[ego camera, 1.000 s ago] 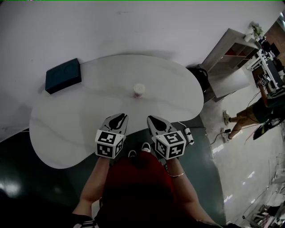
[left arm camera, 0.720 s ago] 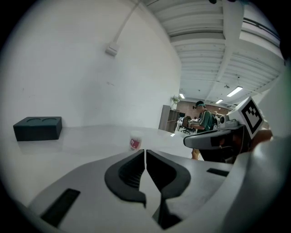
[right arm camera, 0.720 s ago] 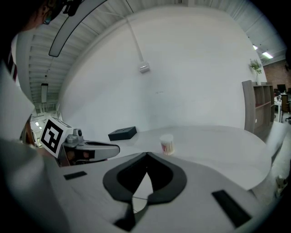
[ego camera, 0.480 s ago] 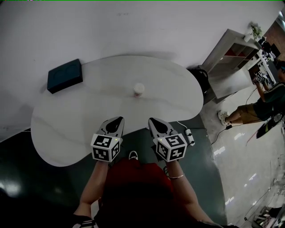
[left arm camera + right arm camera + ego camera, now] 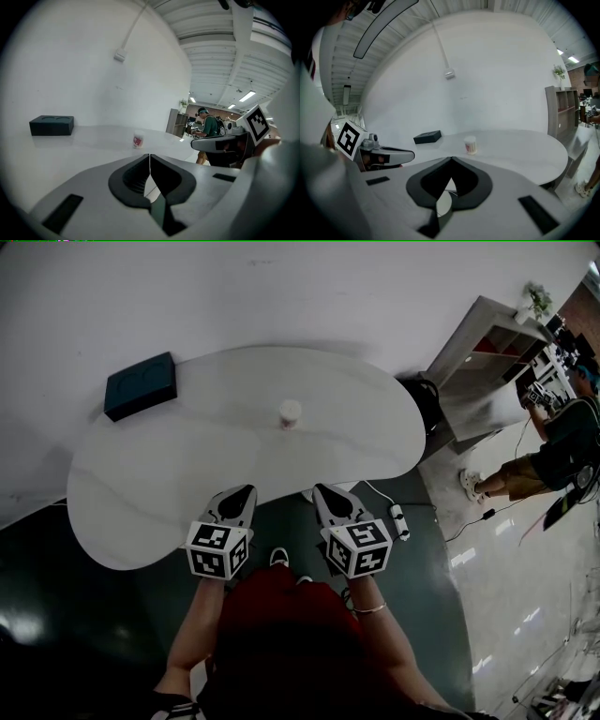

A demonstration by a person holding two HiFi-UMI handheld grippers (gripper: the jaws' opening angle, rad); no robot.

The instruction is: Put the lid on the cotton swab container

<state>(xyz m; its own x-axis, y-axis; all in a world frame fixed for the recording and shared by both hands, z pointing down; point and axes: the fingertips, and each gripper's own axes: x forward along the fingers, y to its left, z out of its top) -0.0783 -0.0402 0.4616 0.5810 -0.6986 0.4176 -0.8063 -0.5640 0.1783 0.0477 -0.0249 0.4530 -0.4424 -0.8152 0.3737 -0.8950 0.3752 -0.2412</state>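
The cotton swab container (image 5: pixel 291 413) is a small clear tub with a white top. It stands upright near the middle of the white table (image 5: pixel 178 456). It also shows far ahead in the left gripper view (image 5: pixel 138 140) and in the right gripper view (image 5: pixel 470 145). My left gripper (image 5: pixel 246 491) hovers at the table's front edge with its jaws shut and nothing between them (image 5: pixel 149 155). Beside it, my right gripper (image 5: pixel 321 489) is likewise shut and empty (image 5: pixel 451 158). Both are well short of the container.
A dark blue box (image 5: pixel 141 385) lies at the table's back left edge. On the floor by the table's right side lies a white power strip (image 5: pixel 397 523). A grey shelf unit (image 5: pixel 487 343) and a person (image 5: pixel 553 451) stand further right.
Both grippers have drawn back from the container, from over the table to its front edge. The container has stayed in place.
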